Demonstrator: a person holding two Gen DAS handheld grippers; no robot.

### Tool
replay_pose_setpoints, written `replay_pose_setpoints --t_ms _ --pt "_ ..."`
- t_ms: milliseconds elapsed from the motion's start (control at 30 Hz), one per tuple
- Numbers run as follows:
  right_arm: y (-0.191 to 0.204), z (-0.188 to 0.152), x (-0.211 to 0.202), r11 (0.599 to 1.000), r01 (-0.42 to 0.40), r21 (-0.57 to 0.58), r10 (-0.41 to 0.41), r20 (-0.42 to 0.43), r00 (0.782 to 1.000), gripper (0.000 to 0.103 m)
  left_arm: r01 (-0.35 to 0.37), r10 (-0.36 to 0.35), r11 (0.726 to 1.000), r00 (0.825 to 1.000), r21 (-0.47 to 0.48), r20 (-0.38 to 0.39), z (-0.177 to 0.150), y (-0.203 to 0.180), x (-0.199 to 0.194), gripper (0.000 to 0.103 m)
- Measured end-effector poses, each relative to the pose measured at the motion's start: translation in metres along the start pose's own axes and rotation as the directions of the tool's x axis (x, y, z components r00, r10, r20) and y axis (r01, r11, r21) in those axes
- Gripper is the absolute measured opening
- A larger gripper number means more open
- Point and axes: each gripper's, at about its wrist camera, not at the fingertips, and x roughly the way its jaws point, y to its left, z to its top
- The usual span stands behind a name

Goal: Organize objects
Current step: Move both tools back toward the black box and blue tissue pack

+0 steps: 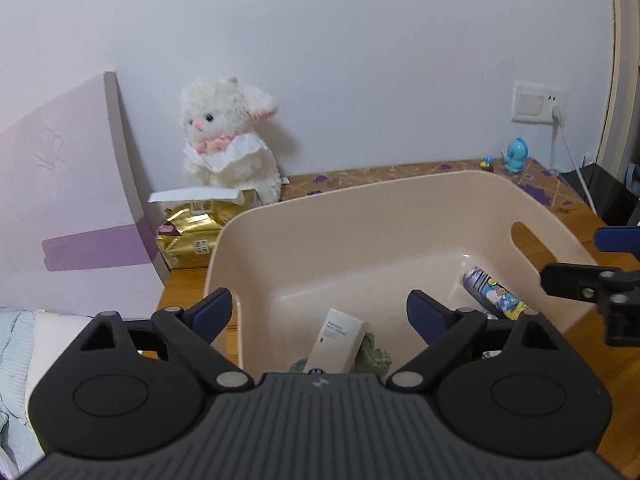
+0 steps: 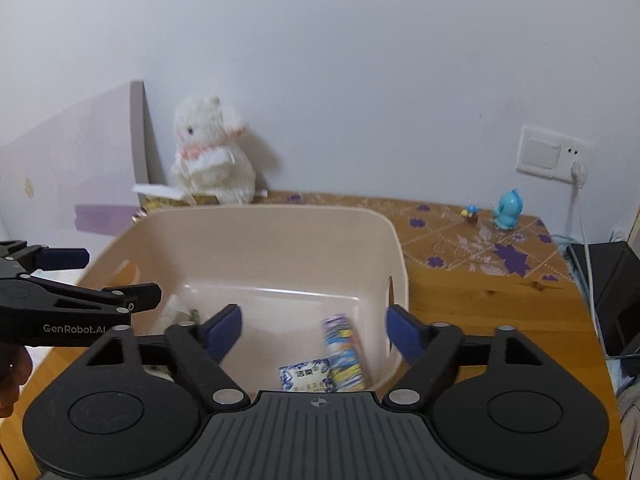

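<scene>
On the wooden table point(image 2: 480, 304), a beige plastic bin point(image 1: 360, 216) with cut-out handles is seen from both wrist views, and it takes up most of the space in front of the two grippers. Behind it, a white plush rabbit point(image 1: 228, 140) is propped against the wall, with a gold-wrapped tissue pack point(image 1: 188, 232) just beside the bin's far left corner. A patterned mat point(image 2: 472, 236) is laid on the far side of the table.

Inside the bin, several things are already stowed: a white carton point(image 1: 338, 340) leaning on a green checked cloth point(image 1: 374, 354), a colourful printed tube point(image 1: 494, 294) by the right wall, and a blue-and-white packet point(image 2: 306, 374) touching that tube.

The left gripper point(image 1: 320, 312) is held above the near edge of the bin with its tongs spread and nothing between them. The right gripper point(image 2: 314, 334) is likewise spread wide and empty, poised over the bin's near right corner.

Still outside the bin, a small blue figurine point(image 2: 507, 210) and a tinier toy point(image 2: 470, 214) stand on the mat near the wall socket. The task is judged to be well advanced, with a few loose items possibly left to be gathered; whether the rabbit and tissue pack are meant to go in cannot be told.
</scene>
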Motion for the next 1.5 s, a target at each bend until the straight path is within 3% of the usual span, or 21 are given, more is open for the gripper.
replay_pose_setpoints --t_ms 67,200,533,833,1100,1500 --pt "0.0 -0.005 -0.016 1.0 0.0 0.013 0.0 0.017 1.0 0.098 0.005 -0.005 1.0 1.0 -0.001 0.01 -0.004 0.001 -0.012 0.095" --pt "0.002 -0.016 -0.041 1.0 -0.004 -0.002 0.004 0.024 1.0 0.101 0.003 -0.003 1.0 1.0 0.01 0.021 -0.018 0.001 -0.031 0.095" --pt "0.011 -0.064 -0.061 1.0 -0.008 -0.009 0.008 -0.037 0.999 0.103 0.019 -0.019 1.0 0.999 0.008 -0.036 -0.072 0.003 -0.045 0.096" --pt "0.022 -0.11 -0.035 0.999 -0.008 -0.046 0.002 -0.145 0.989 0.103 0.013 -0.011 1.0 0.994 0.022 -0.106 -0.114 0.01 -0.032 0.096" --pt "0.044 -0.132 -0.004 0.997 -0.026 -0.069 0.009 -0.229 0.973 0.103 0.033 -0.03 0.999 0.986 0.017 -0.165 -0.136 0.017 -0.008 0.096" --pt "0.065 -0.128 0.023 0.998 -0.044 -0.048 0.032 -0.209 0.977 0.103 0.033 -0.036 0.999 0.982 -0.021 -0.185 -0.143 0.033 0.012 0.096"
